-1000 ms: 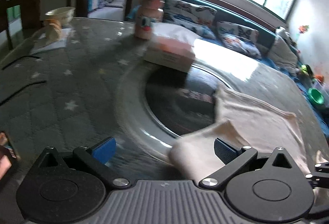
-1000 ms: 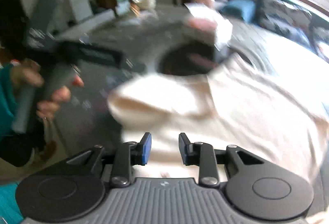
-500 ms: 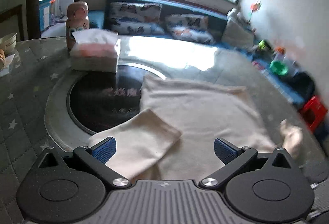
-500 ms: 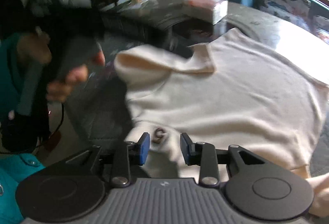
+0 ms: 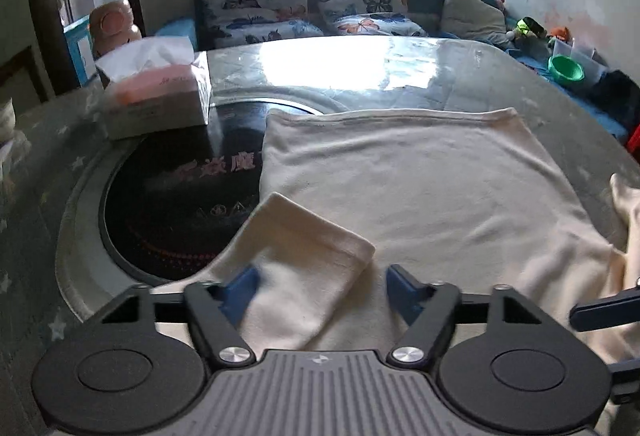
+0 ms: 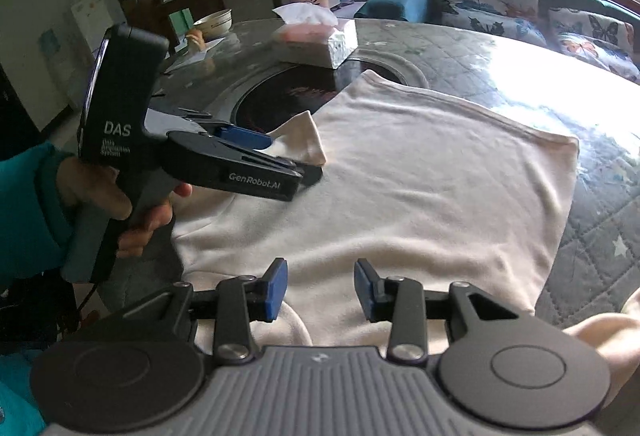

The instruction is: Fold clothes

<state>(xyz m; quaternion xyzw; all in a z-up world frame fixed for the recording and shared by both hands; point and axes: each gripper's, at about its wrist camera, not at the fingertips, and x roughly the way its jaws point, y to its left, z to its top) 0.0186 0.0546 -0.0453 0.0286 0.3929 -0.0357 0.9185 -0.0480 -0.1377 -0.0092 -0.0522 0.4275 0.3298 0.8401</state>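
A cream T-shirt (image 5: 420,188) lies spread flat on the round table; it also shows in the right wrist view (image 6: 420,188). Its left sleeve (image 5: 304,260) is folded in over the body. My left gripper (image 5: 318,290) is open, its jaws straddling that sleeve just above the cloth; from the right wrist view it (image 6: 280,156) hovers at the sleeve (image 6: 304,136). My right gripper (image 6: 320,288) is open and empty over the shirt near its collar edge (image 6: 296,320).
A tissue box (image 5: 156,92) sits at the back left, partly on the black inset hotplate (image 5: 176,204). A pink bottle (image 5: 114,26) stands behind it. A bowl (image 6: 214,22) is at the table's far side. A sofa with butterfly cushions (image 5: 320,16) lies beyond the table.
My left gripper swung right and came down over the folded sleeve, its jaws narrowing somewhat. My right gripper opened wider and drew back slightly over the shirt.
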